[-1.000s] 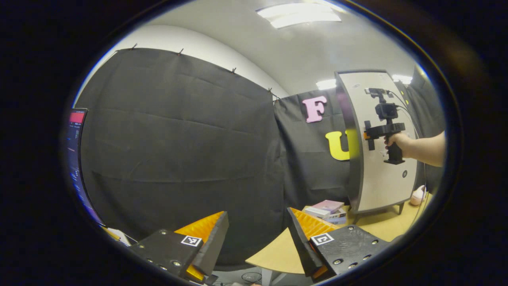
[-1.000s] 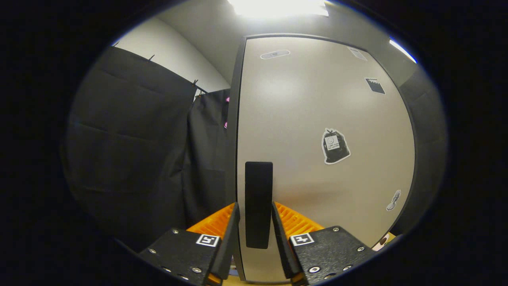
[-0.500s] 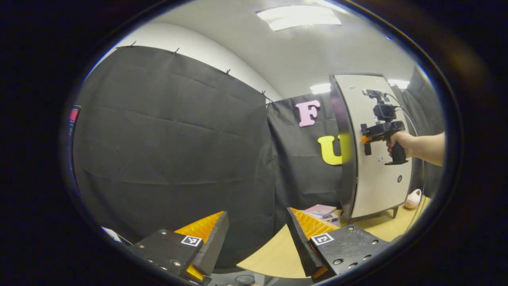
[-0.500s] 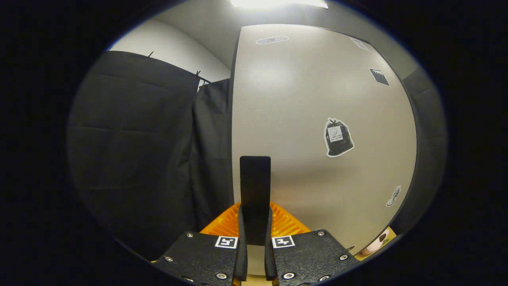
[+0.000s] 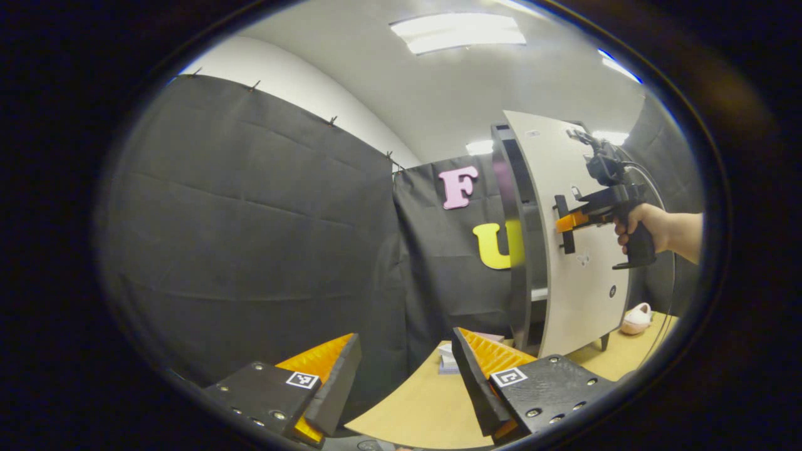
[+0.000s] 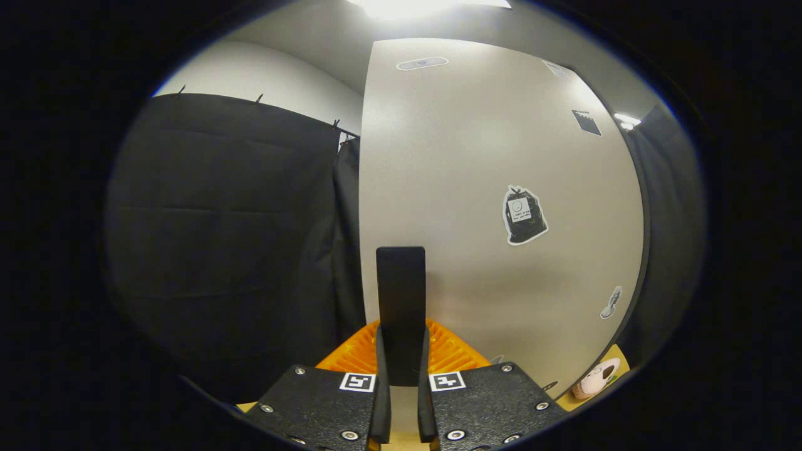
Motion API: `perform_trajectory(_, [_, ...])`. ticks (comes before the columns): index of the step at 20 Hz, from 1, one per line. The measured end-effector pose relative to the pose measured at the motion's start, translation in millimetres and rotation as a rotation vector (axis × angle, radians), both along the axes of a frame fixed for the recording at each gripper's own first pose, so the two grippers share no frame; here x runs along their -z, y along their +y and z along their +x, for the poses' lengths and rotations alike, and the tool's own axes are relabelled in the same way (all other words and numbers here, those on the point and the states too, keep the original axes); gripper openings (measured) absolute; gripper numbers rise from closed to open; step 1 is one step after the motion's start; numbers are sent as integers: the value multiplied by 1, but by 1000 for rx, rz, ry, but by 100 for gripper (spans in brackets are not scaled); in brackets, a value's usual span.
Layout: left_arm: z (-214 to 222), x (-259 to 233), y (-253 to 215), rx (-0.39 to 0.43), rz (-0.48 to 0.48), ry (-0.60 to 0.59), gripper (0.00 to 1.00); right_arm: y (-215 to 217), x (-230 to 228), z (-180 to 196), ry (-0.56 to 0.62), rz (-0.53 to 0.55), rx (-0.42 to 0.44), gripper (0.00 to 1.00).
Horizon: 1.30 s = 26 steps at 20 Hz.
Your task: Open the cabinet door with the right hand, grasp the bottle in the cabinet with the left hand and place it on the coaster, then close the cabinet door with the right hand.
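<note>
**Door swinging, bottle yet to show**

Left gripper view: the left gripper [image 5: 407,376] waits with jaws wide apart and empty above the table [image 5: 426,407]. Across it the cabinet door [image 5: 576,250] stands ajar, the right gripper [image 5: 562,220] on its handle. The bottle can't be made out in the dark gap.

Right gripper view: both fingers clamp the handle [image 6: 401,300]. Judging by this, step one is underway; next, pull the door wider so the left can reach in

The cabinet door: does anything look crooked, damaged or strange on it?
Nothing stands out. The cabinet door stands partly open, as the task asks, with the right gripper shut on its handle. The stickers lie flat, with no visible damage.
</note>
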<state>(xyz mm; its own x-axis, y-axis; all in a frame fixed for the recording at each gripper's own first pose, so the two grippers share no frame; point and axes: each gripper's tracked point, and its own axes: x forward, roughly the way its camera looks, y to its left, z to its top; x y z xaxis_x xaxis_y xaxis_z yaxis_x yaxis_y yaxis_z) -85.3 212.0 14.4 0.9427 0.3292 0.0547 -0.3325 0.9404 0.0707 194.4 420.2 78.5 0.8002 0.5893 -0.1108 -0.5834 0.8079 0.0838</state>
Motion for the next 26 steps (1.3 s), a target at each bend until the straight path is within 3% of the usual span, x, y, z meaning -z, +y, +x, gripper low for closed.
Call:
perform_trajectory(6, [22,-7,-42,59,3,-11,88,-21,-3,-16,3,1,-70,17])
perform_trajectory(7, [26,-8,-49,68,5,-13,79,-25,-4,-18,5,2,-83,17])
perform_trajectory(8, [28,-8,-56,76,5,-14,88,-29,-3,-18,8,5,-95,17])
perform_trajectory(15, [48,-13,-106,134,17,-20,88,-55,-6,-27,-7,12,-156,17])
perform_trajectory(17, [55,-14,-121,158,12,-21,79,-65,-6,-33,-1,25,-164,17])
perform_trajectory(21, [67,-19,-154,205,14,-29,88,-88,-8,-38,-5,28,-176,17])
perform_trajectory(22, [73,-18,-161,216,12,-28,79,-94,-8,-41,-5,28,-179,17])
perform_trajectory(24, [82,-17,-176,240,5,-27,79,-105,-9,-46,-6,29,-182,17])
perform_trajectory(25, [86,-17,-185,251,2,-26,83,-110,-9,-48,-9,29,-179,17])
perform_trajectory(26, [90,-16,-193,261,0,-27,79,-115,-9,-50,-14,27,-175,17])
